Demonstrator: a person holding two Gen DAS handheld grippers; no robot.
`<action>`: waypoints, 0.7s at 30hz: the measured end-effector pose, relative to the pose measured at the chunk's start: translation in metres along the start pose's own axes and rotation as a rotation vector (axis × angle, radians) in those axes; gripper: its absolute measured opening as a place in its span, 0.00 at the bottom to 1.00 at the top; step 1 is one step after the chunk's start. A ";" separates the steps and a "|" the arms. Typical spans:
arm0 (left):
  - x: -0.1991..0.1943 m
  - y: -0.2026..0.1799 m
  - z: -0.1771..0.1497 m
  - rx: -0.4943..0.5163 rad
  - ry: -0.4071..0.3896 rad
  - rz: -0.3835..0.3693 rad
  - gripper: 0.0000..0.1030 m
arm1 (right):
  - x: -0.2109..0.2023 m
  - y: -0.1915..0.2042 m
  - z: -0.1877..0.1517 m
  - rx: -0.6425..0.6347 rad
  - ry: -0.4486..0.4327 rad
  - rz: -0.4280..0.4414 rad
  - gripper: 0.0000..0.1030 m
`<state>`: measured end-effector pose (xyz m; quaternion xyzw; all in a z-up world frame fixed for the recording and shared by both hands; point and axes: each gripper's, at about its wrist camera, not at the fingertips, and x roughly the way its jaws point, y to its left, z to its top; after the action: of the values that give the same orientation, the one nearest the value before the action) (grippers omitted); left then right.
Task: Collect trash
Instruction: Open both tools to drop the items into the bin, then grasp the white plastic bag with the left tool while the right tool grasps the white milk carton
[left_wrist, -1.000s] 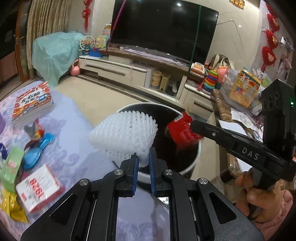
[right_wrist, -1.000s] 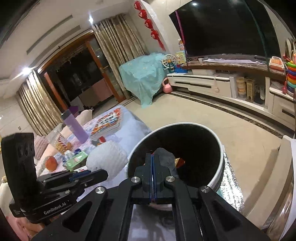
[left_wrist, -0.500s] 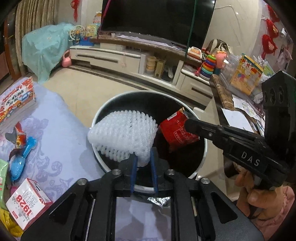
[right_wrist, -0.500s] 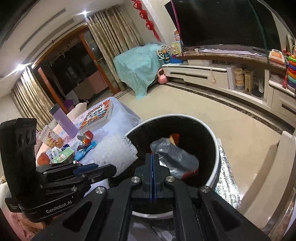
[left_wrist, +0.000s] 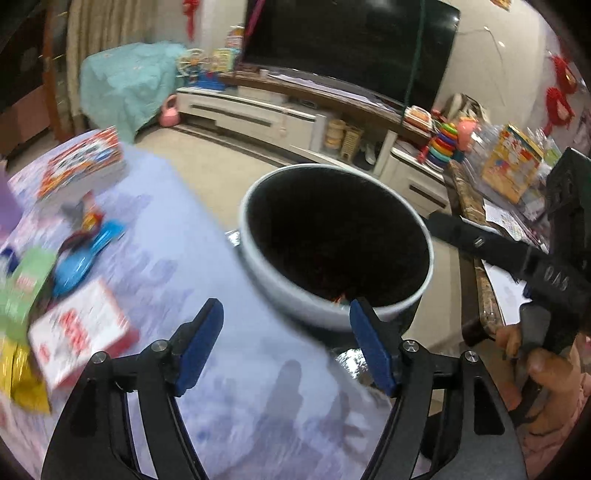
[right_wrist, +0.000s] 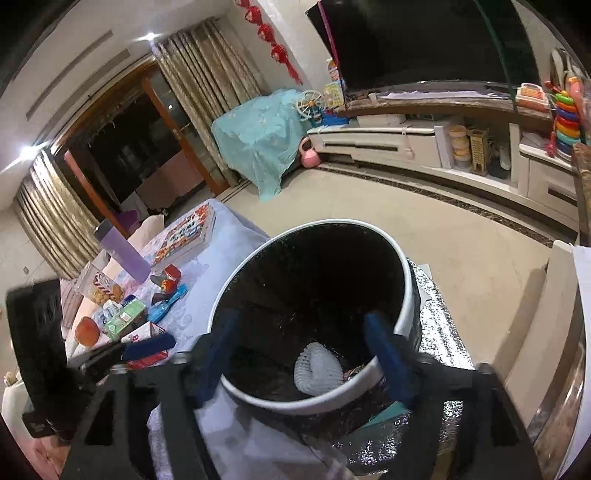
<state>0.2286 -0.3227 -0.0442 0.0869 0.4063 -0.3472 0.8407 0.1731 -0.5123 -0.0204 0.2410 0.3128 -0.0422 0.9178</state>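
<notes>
1. Two tools had just let go: the left tool (left_wrist: 286, 343) stood with its blue pads spread wide and nothing between them, low in the frame over the lilac patterned desk (left_wrist: 192, 258).
2. The right tool (right_wrist: 301, 354) was likewise released, its jaws apart and blurred, straddling the near rim of the round white-rimmed, black-lined trash bin (right_wrist: 404, 291) at the centre of the frame.
3. A moment earlier the left tool had clamped a white foam fruit net and the right had pinched a red snack wrapper above the bin's mouth; both were now out of the jaws.
4. The white foam fruit net (right_wrist: 319, 367) lay at the bottom of the bin, toward the lower middle of the right wrist view, with a scrap of coloured wrapper just beside it.
5. That drop looked complete, so this pair of items counted as collected.
6. More litter appeared to remain at the left of the left wrist view: a red-and-white carton (left_wrist: 79, 338), a green packet (left_wrist: 26, 284) and a yellow wrapper (left_wrist: 20, 384) on the desk, so the next reach would probably go there.
</notes>
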 end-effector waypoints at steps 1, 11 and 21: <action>-0.005 0.005 -0.008 -0.013 -0.004 0.012 0.72 | -0.003 0.002 -0.002 0.002 -0.010 0.001 0.81; -0.057 0.053 -0.077 -0.175 -0.032 0.101 0.73 | -0.019 0.036 -0.031 0.023 0.001 0.053 0.91; -0.115 0.108 -0.139 -0.325 -0.060 0.215 0.73 | 0.000 0.108 -0.075 -0.100 0.092 0.143 0.93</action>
<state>0.1633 -0.1234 -0.0641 -0.0174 0.4200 -0.1878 0.8877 0.1564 -0.3826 -0.0272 0.2183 0.3381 0.0501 0.9141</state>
